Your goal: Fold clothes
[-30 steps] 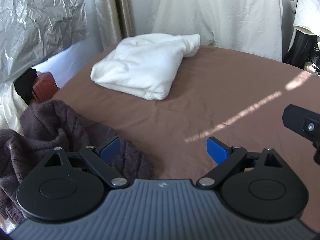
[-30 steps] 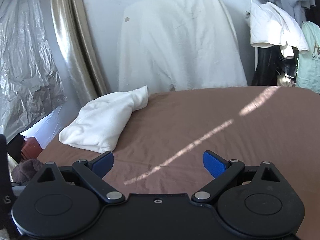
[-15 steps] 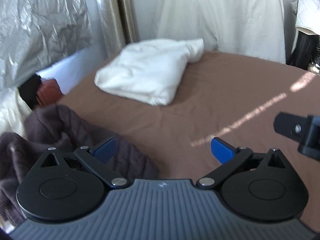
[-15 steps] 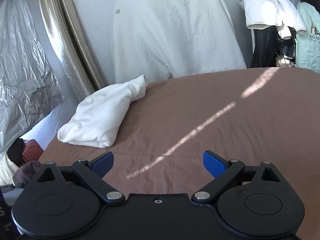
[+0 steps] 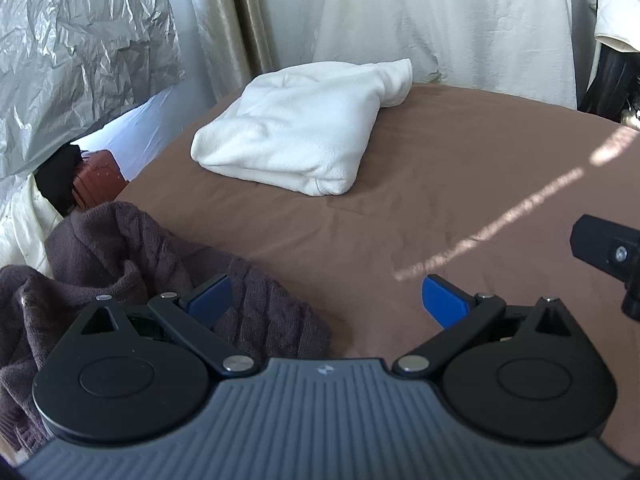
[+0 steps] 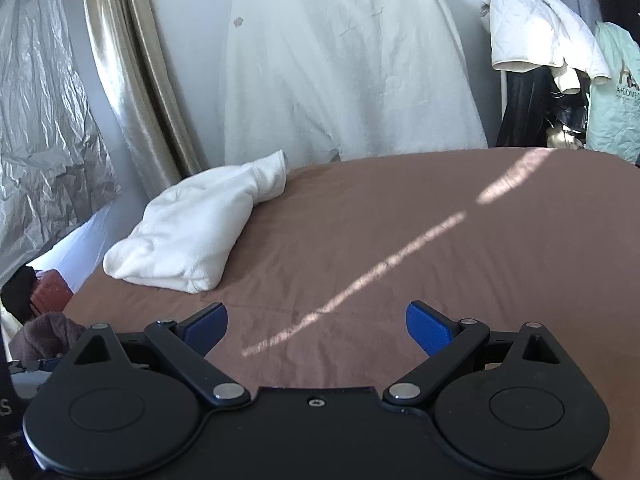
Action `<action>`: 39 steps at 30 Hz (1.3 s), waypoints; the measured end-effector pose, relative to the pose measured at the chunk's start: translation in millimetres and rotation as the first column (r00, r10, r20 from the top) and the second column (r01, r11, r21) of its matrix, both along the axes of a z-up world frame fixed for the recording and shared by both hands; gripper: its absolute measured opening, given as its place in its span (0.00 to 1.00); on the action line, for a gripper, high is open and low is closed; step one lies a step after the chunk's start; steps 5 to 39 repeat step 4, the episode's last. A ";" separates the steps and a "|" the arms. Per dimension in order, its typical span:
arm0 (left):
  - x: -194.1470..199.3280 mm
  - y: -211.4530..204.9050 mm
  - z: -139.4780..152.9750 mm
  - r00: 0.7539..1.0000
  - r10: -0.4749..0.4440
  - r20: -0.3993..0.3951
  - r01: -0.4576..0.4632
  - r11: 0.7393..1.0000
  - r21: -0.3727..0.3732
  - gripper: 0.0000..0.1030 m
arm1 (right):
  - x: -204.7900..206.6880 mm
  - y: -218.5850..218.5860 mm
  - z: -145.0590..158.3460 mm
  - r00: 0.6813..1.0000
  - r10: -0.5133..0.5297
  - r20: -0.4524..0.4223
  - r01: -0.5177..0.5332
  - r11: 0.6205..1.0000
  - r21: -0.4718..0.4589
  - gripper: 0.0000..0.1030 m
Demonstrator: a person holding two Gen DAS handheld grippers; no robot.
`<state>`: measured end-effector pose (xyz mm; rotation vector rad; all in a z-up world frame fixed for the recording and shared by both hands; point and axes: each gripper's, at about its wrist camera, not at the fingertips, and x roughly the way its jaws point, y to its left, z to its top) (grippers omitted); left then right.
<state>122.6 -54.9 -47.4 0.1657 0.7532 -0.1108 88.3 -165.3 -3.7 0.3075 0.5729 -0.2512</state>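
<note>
Left wrist view suggests the next garment's pickup: left gripper (image 5: 326,294) and right gripper (image 6: 317,322), jaws spread and empty, must pinch the crumpled dark brown knit sweater (image 5: 128,248) at the brown-sheeted bed's (image 5: 420,184) near-left edge.

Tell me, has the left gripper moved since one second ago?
Yes. The left gripper has moved forward toward the white folded garment, which now looks bigger and lower against the curtain. Its jaws are open.
</note>
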 end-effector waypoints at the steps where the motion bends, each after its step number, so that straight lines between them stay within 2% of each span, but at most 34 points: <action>1: 0.0 -0.7 -0.1 1.000 -0.002 0.001 0.002 1.000 0.002 1.00 | -0.4 -0.4 0.1 1.000 0.000 0.001 0.000 1.000 -0.002 0.95; 39: 1.2 -1.7 -0.7 1.000 -0.004 -0.004 0.004 1.000 0.000 1.00 | -0.1 -1.1 -0.2 1.000 -0.001 -0.006 0.001 1.000 -0.009 0.95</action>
